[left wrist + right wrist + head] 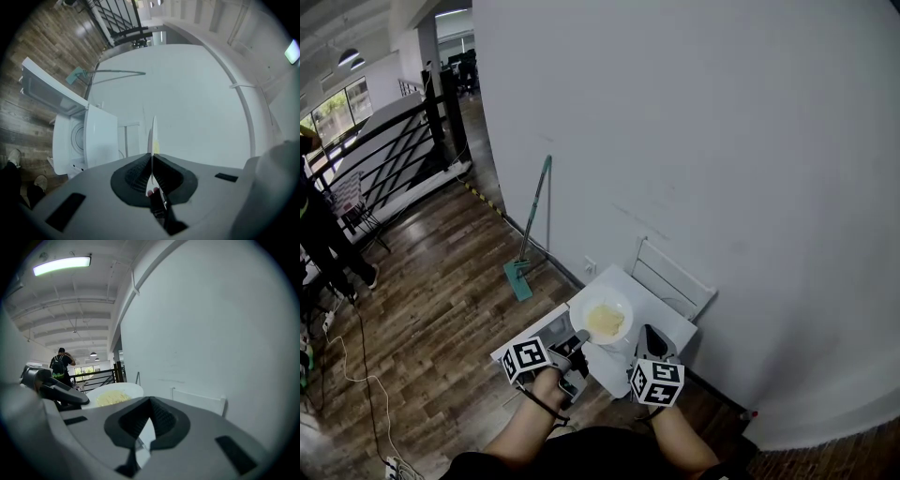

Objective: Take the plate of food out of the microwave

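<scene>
A white plate (602, 319) of yellow food hangs above the white microwave (670, 319), which stands low by the wall. My left gripper (579, 339) is shut on the plate's near rim. In the left gripper view the plate (153, 133) shows edge-on, pinched between the pads of that gripper (152, 161), and the microwave (101, 136) stands to the left with its door (47, 91) swung open. My right gripper (650, 342) hovers just right of the plate with its fingertips together and nothing held. The right gripper view shows the plate (115, 394) to the left beyond that gripper (150, 400).
A green mop (532, 230) leans on the white wall. A white frame (675, 277) stands behind the microwave. A person (323, 234) stands at the far left by a black railing (384, 150). Cables (356, 375) lie on the wooden floor.
</scene>
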The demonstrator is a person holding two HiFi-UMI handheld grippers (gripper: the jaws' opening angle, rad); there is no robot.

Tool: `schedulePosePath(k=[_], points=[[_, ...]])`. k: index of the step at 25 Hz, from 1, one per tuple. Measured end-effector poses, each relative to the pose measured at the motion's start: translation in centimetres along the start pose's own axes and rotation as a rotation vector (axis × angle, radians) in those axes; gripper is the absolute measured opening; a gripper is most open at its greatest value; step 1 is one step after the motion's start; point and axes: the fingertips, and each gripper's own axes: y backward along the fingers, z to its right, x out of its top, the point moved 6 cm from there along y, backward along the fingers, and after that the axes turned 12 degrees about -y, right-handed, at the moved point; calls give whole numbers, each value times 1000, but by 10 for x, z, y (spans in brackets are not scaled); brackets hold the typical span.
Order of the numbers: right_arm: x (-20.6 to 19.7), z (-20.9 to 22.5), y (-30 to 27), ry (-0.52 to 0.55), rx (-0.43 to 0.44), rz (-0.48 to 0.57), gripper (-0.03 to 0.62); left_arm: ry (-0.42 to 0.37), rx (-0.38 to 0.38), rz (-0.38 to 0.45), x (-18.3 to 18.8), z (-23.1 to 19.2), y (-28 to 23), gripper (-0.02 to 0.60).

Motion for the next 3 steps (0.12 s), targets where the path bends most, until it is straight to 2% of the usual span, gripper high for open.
schedulePosePath(k=[3], points=[[-5, -4, 3, -3, 3, -1, 12, 7, 0, 0, -1, -3, 5, 12]])
